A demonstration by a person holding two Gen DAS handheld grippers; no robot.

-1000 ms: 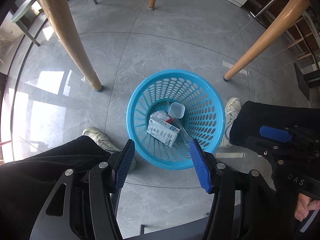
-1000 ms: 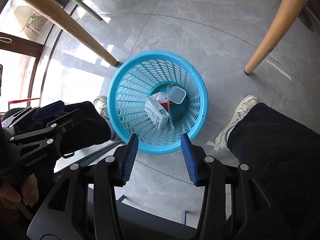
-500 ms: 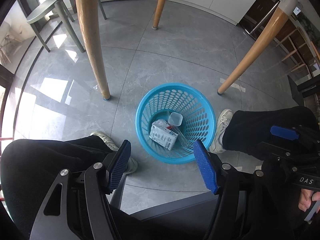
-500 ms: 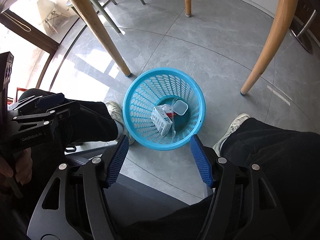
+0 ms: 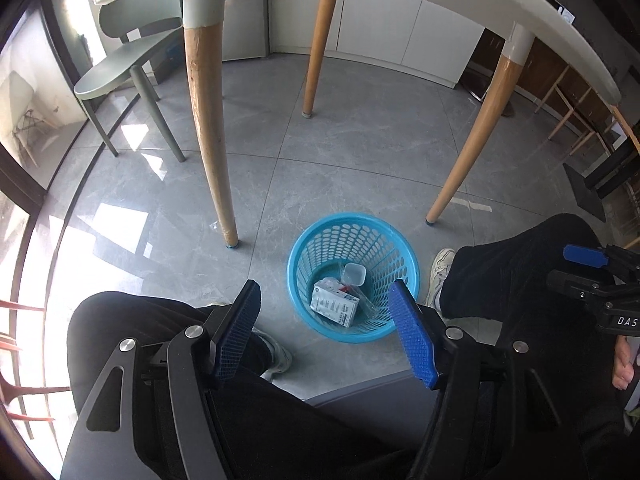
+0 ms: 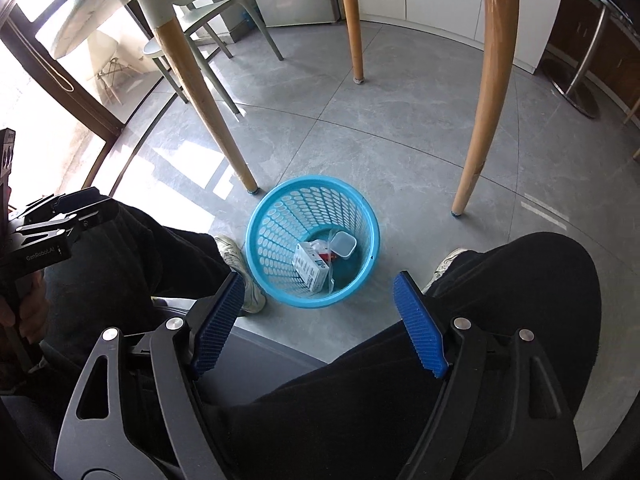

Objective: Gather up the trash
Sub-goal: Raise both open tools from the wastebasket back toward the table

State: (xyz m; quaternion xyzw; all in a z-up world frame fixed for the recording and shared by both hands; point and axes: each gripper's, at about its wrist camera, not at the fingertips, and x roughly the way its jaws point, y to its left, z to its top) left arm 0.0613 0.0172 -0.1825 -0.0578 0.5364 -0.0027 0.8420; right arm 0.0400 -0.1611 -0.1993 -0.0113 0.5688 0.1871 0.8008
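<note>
blue basket on grey floor at lower centre of frame, white carton and clear cup inside, left gripper and right gripper both spread apart, empty, above the person's knees

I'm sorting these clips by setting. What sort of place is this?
Probably a home dining area, seen from a seat at the table: wooden table legs on grey floor tiles, a green chair, white cabinets behind, and a blue trash basket at the person's feet.
</note>
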